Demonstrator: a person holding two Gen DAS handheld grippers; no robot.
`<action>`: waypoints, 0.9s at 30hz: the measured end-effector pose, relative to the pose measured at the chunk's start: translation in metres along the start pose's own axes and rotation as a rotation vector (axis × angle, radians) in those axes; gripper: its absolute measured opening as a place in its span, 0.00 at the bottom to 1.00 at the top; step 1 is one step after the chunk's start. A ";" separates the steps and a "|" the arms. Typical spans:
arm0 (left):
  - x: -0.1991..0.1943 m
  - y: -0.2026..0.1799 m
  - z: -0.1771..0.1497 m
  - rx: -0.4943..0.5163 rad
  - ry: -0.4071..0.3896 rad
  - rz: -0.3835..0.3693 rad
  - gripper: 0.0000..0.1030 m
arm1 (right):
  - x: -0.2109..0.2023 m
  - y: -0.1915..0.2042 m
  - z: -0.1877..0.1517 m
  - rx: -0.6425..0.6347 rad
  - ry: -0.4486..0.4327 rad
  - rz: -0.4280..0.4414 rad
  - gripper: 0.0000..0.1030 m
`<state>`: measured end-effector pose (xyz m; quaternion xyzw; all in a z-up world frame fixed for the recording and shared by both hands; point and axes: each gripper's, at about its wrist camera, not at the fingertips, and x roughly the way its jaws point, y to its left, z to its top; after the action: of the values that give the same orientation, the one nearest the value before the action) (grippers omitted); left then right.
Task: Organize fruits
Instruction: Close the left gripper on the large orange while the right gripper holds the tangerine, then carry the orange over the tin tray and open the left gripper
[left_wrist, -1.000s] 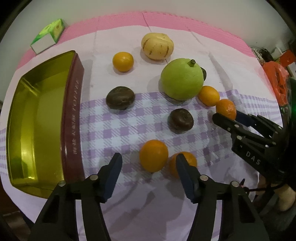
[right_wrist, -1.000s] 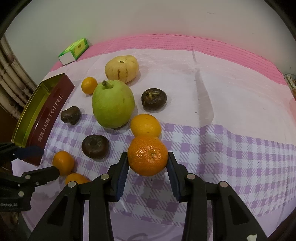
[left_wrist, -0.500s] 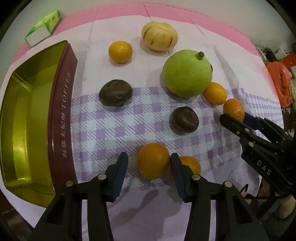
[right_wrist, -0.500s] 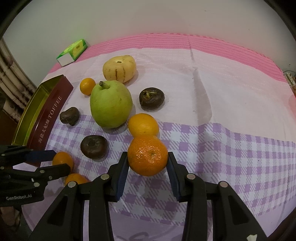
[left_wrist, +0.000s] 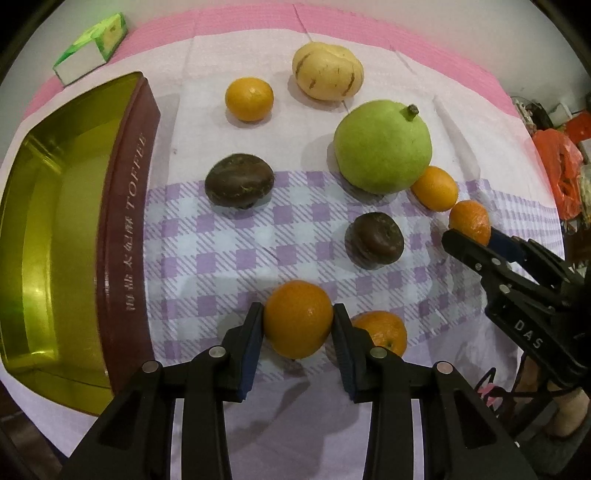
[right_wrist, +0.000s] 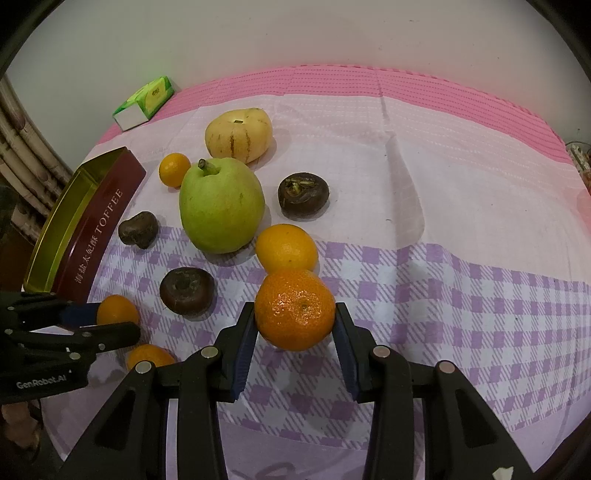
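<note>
On the checked cloth, my left gripper (left_wrist: 297, 314) has its jaws closing, and both pads press on an orange (left_wrist: 298, 321). A second orange (left_wrist: 382, 330) lies just right of it. In the right wrist view my right gripper (right_wrist: 295, 314) is shut on a mandarin (right_wrist: 295, 308), with another orange (right_wrist: 287, 248) right behind it. The gold and maroon toffee tin (left_wrist: 125, 240) stands open on the left with nothing visible inside. Also on the cloth are a green pear (left_wrist: 382, 147), a yellow striped melon (left_wrist: 327, 70), a small orange (left_wrist: 249, 99) and two dark brown fruits (left_wrist: 239, 181) (left_wrist: 373, 240).
A green and white box (left_wrist: 92, 48) lies at the far left on the pink cloth. A third dark fruit (right_wrist: 303, 192) sits right of the pear. An orange plastic bag (left_wrist: 557, 166) is off the table's right side. A wall runs behind the table.
My left gripper has closed from wide open onto the orange and edged forward a little. The right gripper has kept still with its mandarin.
</note>
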<state>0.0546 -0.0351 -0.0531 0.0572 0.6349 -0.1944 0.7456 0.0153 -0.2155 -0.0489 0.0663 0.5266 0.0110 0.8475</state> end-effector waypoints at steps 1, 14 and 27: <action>-0.008 0.005 0.000 0.000 -0.003 -0.003 0.36 | 0.000 0.001 0.000 0.001 0.001 0.001 0.37; -0.062 0.051 0.013 -0.039 -0.163 0.085 0.36 | 0.000 0.001 0.000 -0.009 -0.003 -0.019 0.37; -0.064 0.181 0.008 -0.251 -0.154 0.251 0.36 | -0.005 0.002 0.000 -0.019 -0.015 -0.037 0.37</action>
<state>0.1201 0.1419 -0.0192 0.0274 0.5832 -0.0231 0.8115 0.0132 -0.2135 -0.0443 0.0485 0.5214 -0.0003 0.8520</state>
